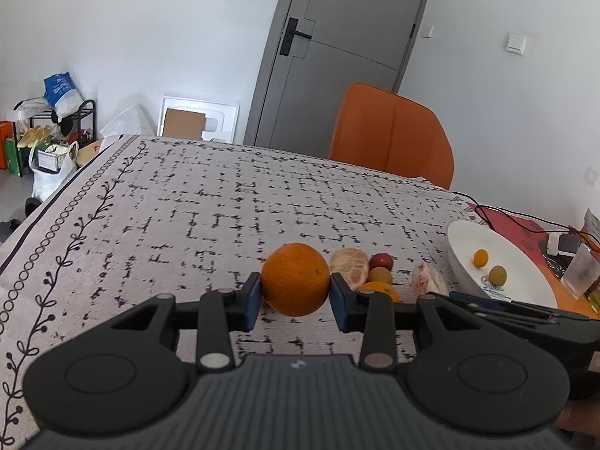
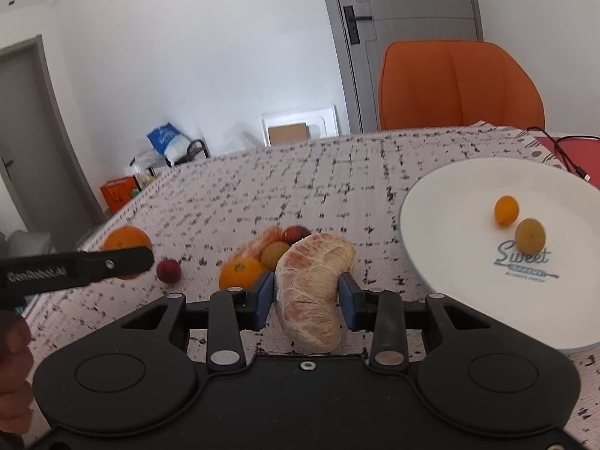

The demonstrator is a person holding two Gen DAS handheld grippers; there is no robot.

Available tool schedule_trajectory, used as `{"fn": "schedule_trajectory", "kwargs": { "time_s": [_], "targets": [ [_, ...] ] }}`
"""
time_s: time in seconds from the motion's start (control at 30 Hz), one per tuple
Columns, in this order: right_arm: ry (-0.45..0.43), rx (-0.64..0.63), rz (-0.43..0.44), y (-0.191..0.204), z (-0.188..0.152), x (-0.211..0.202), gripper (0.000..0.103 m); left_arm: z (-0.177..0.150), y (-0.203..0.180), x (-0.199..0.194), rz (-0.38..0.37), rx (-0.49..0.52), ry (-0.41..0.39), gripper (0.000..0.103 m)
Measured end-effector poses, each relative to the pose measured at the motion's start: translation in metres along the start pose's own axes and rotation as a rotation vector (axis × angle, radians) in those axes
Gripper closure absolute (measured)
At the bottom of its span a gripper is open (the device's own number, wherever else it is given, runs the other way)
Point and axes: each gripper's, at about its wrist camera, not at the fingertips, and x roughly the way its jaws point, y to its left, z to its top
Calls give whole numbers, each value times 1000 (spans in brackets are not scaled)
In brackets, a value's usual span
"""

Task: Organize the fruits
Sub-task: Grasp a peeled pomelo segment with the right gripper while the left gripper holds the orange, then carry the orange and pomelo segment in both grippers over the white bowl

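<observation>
The big table [image 1: 187,206] w/ the black-and-white cloth is holding everything, and an orange chair [image 2: 457,86] is sitting behind it. On the right side the white plate [image 2: 450,225] is waiting, w/ two little round fruits already sitting in it: a small orange one [image 2: 506,209] and a small yellow-green one [image 2: 530,234]. The left gripper [image 1: 295,292] is squeezing a big orange [image 1: 295,279] between its two blue pads, closed just as wide as the fruit, and it looks lifted a bit off the cloth. The right gripper [image 2: 307,292] is pinching a peeled pomelo piece [image 2: 313,288] the same way, pads pressing both sides, right next to the plate. So I think the step is carrying fruit to the plate, w/ both hands full. A small pile is sitting on the cloth btwn them: another pomelo piece [image 1: 350,264], an orange, a red fruit [image 1: 381,261], a yellowish one. Next, the right one probably needs moving over the plate, going low, then opening softly so the piece isn't rolling off or bumping the two little fruits.
</observation>
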Motion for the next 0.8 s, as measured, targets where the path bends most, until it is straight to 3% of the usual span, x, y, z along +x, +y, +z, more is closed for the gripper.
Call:
{"fn": "schedule_trajectory", "kwargs": {
  "time_s": [0.33, 0.8],
  "targets": [
    [-94, 22, 26, -11, 12, -33, 68, 6, -28, -3, -26, 44, -20, 66],
    [-138, 79, -39, -55, 4, -60, 68, 4, -76, 4, -69, 108, -15, 66]
  ]
}}
